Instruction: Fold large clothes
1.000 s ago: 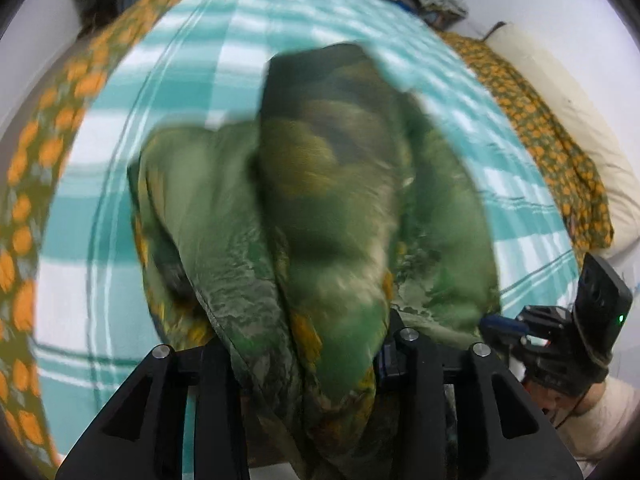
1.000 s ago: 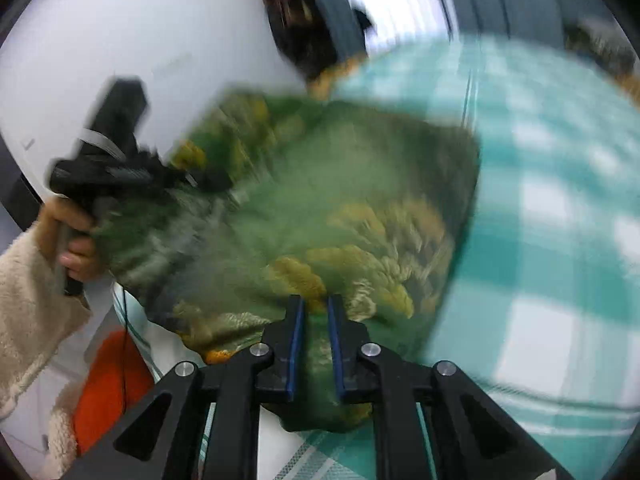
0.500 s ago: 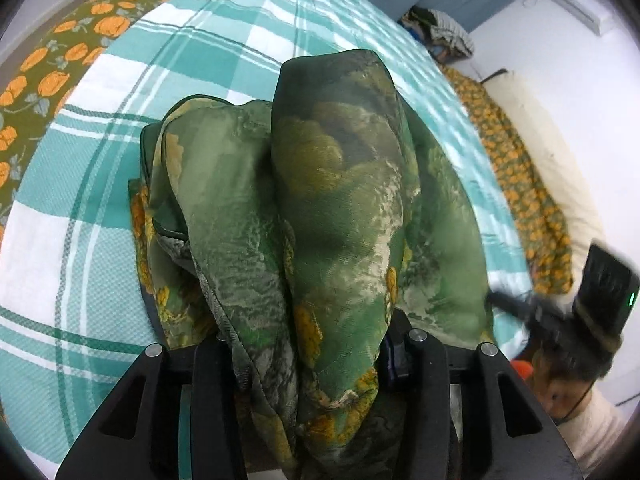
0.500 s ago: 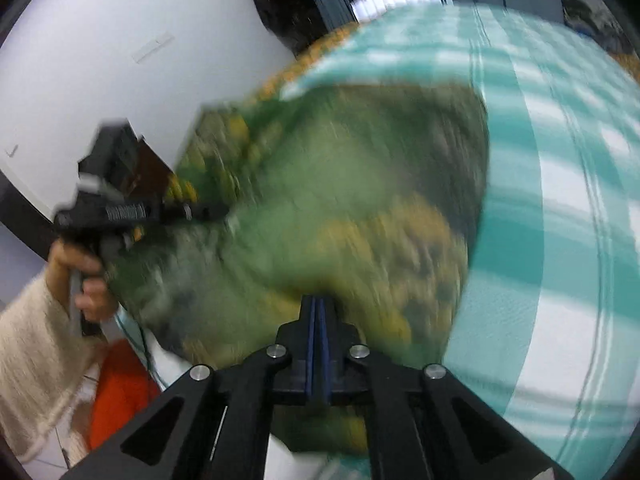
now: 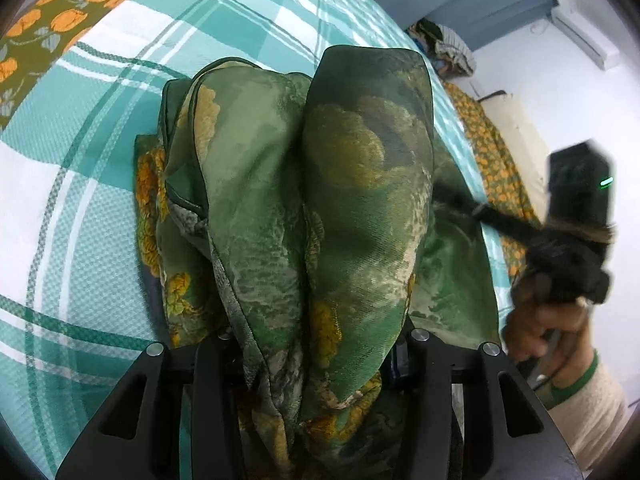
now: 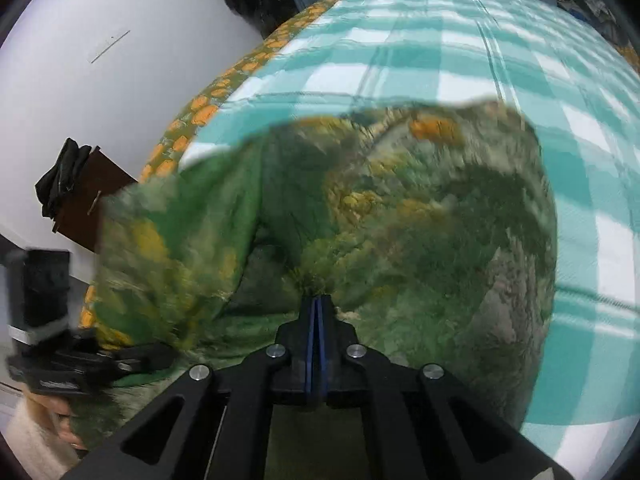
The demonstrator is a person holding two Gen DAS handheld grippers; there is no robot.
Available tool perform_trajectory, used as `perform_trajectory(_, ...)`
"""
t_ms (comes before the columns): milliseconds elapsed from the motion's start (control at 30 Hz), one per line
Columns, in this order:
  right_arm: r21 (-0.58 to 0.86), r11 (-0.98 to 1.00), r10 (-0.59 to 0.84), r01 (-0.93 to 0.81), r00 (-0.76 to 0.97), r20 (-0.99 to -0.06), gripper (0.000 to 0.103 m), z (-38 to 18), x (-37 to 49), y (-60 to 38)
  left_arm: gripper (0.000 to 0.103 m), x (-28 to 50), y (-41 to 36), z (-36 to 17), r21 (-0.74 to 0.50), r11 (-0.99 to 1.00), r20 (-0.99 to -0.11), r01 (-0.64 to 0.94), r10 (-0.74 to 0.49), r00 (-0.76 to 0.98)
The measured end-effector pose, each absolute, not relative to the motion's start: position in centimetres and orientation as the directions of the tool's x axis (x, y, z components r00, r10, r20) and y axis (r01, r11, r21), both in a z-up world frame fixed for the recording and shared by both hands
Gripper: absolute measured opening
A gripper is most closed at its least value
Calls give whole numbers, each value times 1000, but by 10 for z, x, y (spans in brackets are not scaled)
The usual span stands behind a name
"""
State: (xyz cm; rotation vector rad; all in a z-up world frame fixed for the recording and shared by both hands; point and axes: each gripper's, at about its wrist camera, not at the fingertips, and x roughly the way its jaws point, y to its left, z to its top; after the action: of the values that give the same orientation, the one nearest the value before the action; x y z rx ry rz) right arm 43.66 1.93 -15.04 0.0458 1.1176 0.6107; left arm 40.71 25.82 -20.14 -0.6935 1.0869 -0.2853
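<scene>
Two grippers, one bundled garment

We hold the green floral garment [image 5: 304, 208] over the teal checked bedspread [image 5: 80, 184], filling mid-frame. Our left gripper [image 5: 312, 356] is clamped on a thick bunch; the right gripper [image 6: 316, 312] pinches a fold, jaws starting to part. We should lower both edges evenly and flat. We can read no writing or labels.

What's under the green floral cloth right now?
The green floral cloth lies bunched on the teal checked bedspread, which shows all around it. Anything directly beneath its folds is covered.
</scene>
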Motion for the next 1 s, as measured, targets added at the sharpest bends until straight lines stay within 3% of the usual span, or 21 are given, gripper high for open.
perform_trajectory(167,396,755,586,-523,268,-765,8,-131,447,72,47,396,258,-203,-640,758,-709,-124,-522,474)
perform_trajectory(233,392,765,551,-511,206,-808,7,-160,460,100,47,395,258,-205,-617,774,-730,-139,-498,468)
perform_trajectory(300,311,801,453,-511,179,-873,0,-194,459,117,45,396,245,-208,-580,799,-760,-155,-463,457)
perform_trajectory(367,267,813,421,-518,205,-883,0,-211,460,120,45,397,241,-211,-564,809,-768,-166,-441,464)
perform_trajectory(600,385,783,525,-489,189,-830,3,-178,438,70,47,395,244,-210,-592,791,-744,-152,-464,481)
perform_trajectory(800,306,751,529,-585,255,-809,3,-153,335,-16,47,382,256,-215,-604,783,-731,-145,-472,493)
perform_trajectory(1000,268,850,468,-453,417,-779,3,-149,270,-65,48,378,257,-222,-618,771,-717,-151,-475,511)
